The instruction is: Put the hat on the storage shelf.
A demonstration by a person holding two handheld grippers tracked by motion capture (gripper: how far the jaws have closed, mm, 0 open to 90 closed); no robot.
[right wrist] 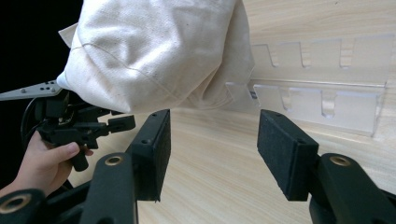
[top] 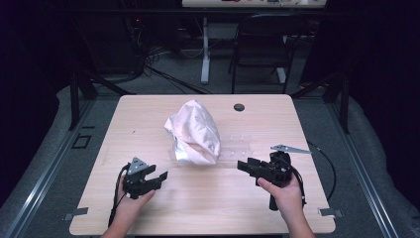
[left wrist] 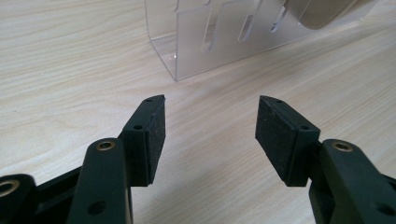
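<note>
Cream cloth bag (top: 194,132) sits mid-counter (top: 148,114), draped over a clear plastic rack (top: 236,147). I hold my left gripper (top: 159,177) at the bag's seven o'clock and my right gripper (top: 243,165) at its four o'clock, both with jaws wide apart, holding nothing.

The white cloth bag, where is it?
In the high view the white cloth bag sits mid-table on a clear plastic rack, beyond and between both tongs.
</note>
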